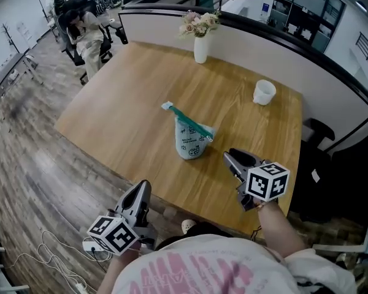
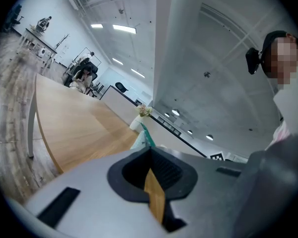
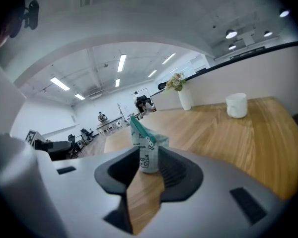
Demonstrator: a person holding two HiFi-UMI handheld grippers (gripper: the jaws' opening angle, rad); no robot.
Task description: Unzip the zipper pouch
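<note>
**Item:** pale printed zipper pouch with a teal zip band (image 1: 192, 138), standing near the middle of the light wooden desk (image 1: 122, 115).

**Progress:** we judge the task not yet begun, since neither claw touches the pouch and all the unzipping is left to do.

**Right claw** (image 1: 228, 157): at 5 o'clock of the pouch, near it, jaws slightly parted with nothing between them. The pouch shows ahead through the gap.

**Left claw** (image 1: 144, 188): at 7 o'clock, off the desk's near edge, jaws closed and empty.

**Also present:** white cup (image 1: 264, 92) at 2 o'clock and white vase of flowers (image 1: 200, 49) at 12 o'clock.

**Unclear:** we cannot make out the zip slider or how far the zip is shut. The right claw's body hides the pouch's base in the right gripper view, and the left gripper view shows only the pouch's top.
</note>
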